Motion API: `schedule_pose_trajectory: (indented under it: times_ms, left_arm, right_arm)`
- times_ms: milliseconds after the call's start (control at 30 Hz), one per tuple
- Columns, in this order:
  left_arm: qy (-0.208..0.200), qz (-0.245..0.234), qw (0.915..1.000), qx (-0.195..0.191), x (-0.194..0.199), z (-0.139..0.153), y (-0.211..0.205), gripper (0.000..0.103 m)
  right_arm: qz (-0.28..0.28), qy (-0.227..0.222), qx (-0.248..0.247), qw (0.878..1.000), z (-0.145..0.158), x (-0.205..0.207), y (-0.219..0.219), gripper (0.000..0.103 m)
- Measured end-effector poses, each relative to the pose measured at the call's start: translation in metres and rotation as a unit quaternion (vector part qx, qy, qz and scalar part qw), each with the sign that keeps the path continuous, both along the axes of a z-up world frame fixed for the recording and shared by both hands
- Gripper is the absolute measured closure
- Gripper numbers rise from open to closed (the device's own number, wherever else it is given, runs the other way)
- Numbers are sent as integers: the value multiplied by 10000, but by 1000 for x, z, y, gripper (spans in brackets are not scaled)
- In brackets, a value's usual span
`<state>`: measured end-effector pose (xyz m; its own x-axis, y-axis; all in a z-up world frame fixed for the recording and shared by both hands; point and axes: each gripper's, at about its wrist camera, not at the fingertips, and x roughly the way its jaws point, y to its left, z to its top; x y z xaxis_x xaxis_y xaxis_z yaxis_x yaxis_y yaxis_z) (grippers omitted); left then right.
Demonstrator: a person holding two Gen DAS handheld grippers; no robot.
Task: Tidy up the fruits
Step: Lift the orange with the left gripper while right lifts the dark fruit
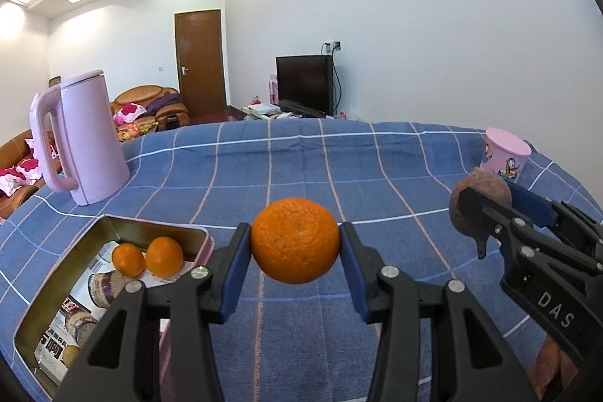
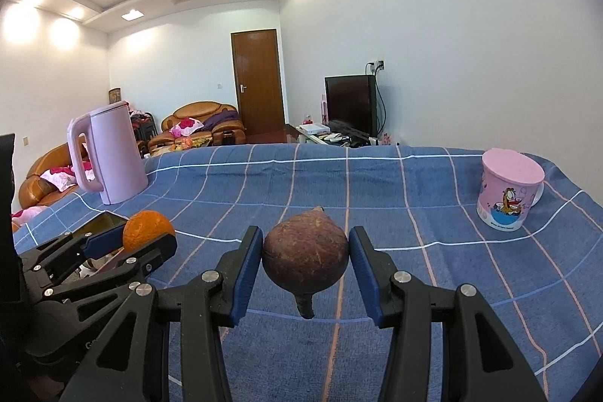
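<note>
Left wrist view: the left hand-held gripper (image 1: pixel 296 245) clasps an orange (image 1: pixel 295 240) above the table (image 1: pixel 377 161), beside a tin (image 1: pixel 113 226) holding two smaller oranges (image 1: pixel 147 259); the next move looks like lowering it in.

Right wrist view: the right hand-held gripper (image 2: pixel 306 253) grips a brown fruit (image 2: pixel 305 253); the tin's contents are hidden.

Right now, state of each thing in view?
left gripper: shut on the orange, off the cloth
right gripper: shut on the brown fruit, stem down
tin: open, two small oranges inside
kettle: upright, lid shut
pink cup: upright, lid on
</note>
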<state>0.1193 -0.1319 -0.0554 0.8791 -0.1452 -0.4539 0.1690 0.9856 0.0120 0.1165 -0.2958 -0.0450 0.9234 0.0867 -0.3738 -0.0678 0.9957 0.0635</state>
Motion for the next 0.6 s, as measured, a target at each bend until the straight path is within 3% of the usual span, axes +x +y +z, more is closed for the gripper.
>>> schedule_pose_trajectory:
  times_ms: [600]
  left_arm:
    - [-377,112,9992,-8,-13,6,3,55]
  right_arm:
    - [-66,-346,-167,9992,4,-17,5,54]
